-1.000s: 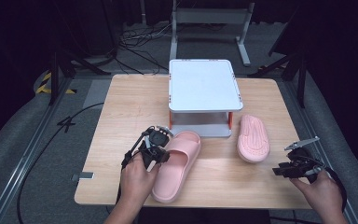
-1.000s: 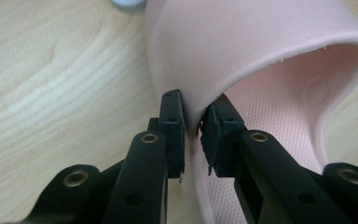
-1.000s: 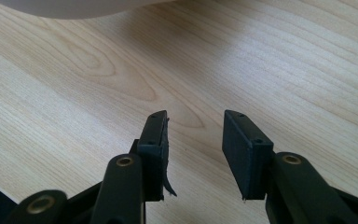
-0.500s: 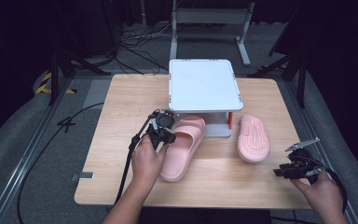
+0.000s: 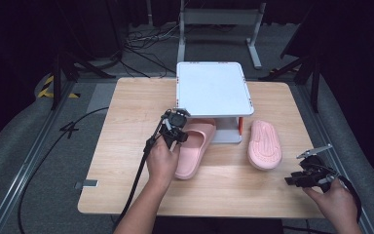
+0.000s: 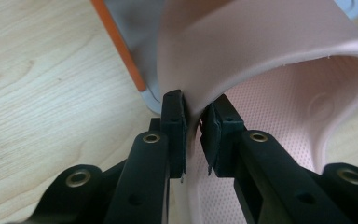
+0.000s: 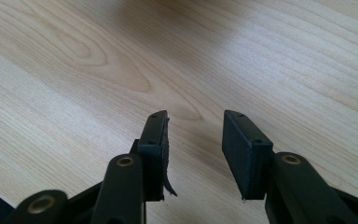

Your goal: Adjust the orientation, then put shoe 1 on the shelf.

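L gripper [image 5: 174, 127] slides slipper [image 5: 195, 148] under shelf [image 5: 213, 88]
Clamped on strap, toe now tucked beneath vs 1 s ago; R gripper [image 5: 308, 176] idle, jaws apart.

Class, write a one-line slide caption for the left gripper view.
Left gripper shut on the strap edge of a pink slipper, beside the white rack's orange leg on a wooden table.

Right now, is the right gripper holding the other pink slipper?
No: the right gripper is open above bare table, apart from the sole-up slipper.
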`<state>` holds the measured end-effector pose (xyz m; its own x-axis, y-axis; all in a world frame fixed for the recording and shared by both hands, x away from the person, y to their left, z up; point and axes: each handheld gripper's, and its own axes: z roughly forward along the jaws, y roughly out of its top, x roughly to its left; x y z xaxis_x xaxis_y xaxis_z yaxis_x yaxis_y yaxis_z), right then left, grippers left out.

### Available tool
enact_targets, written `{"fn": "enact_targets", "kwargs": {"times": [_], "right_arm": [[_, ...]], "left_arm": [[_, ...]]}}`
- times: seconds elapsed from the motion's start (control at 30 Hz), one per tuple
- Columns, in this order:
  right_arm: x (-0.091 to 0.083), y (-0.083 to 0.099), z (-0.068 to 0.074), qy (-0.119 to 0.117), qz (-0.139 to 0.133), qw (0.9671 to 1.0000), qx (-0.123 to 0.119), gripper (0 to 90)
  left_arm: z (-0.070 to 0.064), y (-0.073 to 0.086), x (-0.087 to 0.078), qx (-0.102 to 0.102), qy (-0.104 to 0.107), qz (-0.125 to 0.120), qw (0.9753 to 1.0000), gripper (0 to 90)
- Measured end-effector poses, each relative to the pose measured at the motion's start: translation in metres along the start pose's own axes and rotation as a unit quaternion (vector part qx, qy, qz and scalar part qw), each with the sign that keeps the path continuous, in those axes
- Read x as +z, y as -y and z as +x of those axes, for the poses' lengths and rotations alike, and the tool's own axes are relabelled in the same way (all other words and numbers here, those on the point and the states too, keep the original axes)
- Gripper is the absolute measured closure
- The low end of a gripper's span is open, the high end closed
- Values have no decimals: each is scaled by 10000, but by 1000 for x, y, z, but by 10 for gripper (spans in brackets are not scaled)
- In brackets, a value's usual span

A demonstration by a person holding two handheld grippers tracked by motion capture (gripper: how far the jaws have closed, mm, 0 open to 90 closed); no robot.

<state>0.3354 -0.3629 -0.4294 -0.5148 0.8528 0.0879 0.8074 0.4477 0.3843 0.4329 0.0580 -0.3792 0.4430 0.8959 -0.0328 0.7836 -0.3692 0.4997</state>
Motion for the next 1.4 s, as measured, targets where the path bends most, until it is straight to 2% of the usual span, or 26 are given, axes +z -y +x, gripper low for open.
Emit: {"fn": "enact_targets", "kwargs": {"times": [0.1,0.27,0.37,0.47,0.57,0.7,0.87,0.97,1.13,1.17,1.3,1.4], "right_arm": [[0,0,0,-1,15,10000,7,615],[0,0,1,-3,4,10000,-8,617],[0,0,1,-2,13,10000,-13,621],[1,-1,1,-2,16,10000,-31,620],[1,-1,1,7,17,10000,-48,618],[0,-1,1,17,-19,10000,-15,614],[0,-3,1,18,-23,10000,-32,613],[0,-2,2,24,-12,10000,-40,613],[-2,-1,2,41,-33,10000,9,613],[-2,-1,2,40,-35,10000,-7,613],[-2,-1,4,37,-33,10000,-54,612],[-2,-2,2,42,-39,10000,-28,611]], "left_arm": [[3,0,4,-106,-3,-29,9999,786],[5,4,16,-196,183,113,9996,741],[9,6,15,-294,374,54,9989,676],[11,8,9,-303,386,46,9988,574],[12,10,3,-276,434,42,9987,542],[15,18,-11,-94,503,70,9987,524],[14,37,-36,313,624,152,9974,491],[11,49,-47,488,658,226,9964,492],[5,72,-53,740,790,517,9928,503],[3,77,-53,786,876,639,9910,503],[-2,91,-49,830,1010,909,9872,535],[-5,98,-36,849,1095,1326,9814,566]]}}
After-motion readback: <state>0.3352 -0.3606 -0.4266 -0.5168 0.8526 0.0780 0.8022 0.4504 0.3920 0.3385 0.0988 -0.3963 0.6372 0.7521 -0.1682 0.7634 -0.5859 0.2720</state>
